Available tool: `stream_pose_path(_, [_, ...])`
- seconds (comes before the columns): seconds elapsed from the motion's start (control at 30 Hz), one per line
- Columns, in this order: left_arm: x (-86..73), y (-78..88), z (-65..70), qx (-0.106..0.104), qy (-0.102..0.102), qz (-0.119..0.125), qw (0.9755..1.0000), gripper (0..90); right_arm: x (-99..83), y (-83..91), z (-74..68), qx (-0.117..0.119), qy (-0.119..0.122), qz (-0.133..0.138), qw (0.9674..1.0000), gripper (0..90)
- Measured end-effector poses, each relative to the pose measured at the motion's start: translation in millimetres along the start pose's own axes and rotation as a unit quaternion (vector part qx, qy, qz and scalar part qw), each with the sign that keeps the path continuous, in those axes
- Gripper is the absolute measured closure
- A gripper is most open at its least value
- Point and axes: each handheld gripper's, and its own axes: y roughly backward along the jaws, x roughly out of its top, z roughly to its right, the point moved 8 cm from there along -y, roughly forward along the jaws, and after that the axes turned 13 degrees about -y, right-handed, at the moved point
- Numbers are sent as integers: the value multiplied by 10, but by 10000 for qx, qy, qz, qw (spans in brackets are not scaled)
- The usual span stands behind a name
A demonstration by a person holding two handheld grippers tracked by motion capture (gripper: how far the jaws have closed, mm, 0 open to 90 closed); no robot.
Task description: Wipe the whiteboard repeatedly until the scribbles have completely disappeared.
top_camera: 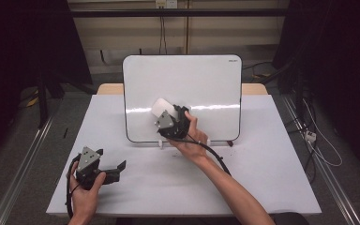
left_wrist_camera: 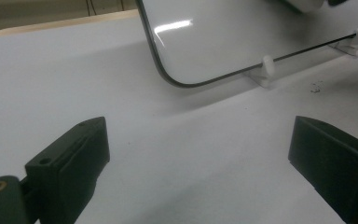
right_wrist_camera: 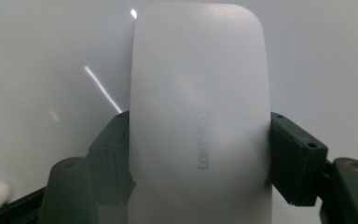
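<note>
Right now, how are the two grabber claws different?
The right gripper is shut on a white eraser, held up against the whiteboard. The left gripper is wide open, holding nothing. The right one is raised at the board; the left sits low over the white table. Both are black with two jaws, each held in a hand.

Whiteboard (top_camera: 206, 84): glossy white, thin dark rim, white feet. Eraser (right_wrist_camera: 198, 93): plain pale white-grey w/ faint grey lettering. Tabletop (top_camera: 262, 159): white, wood-tan edge at rear. Both grippers (top_camera: 104, 169) (top_camera: 171, 123): black jaws, grey top plates, black cables.
</note>
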Motion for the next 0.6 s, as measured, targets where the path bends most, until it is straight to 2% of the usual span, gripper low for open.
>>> stream_pose_path(0.13, [-2,1,-7,1,-6,-6,10000,51,-32,11,-208,134,275,-1,9995,316])
stream_pose_path(0.33, [-12,0,-14,-6,19,-5,10000,51,-47,26,-168,196,419,-76,9989,317])
stream_pose_path(0.37, [-12,2,-15,-4,24,-3,10000,51,-46,24,-124,176,405,-83,9990,316])
stream_pose_path(0.43, [-11,4,-17,-8,32,16,10000,51,-27,13,13,129,172,-55,9998,316])
stream_pose_path(0.6, [-7,10,-16,-4,26,21,10000,51,50,-11,566,-142,-385,-82,9991,316])
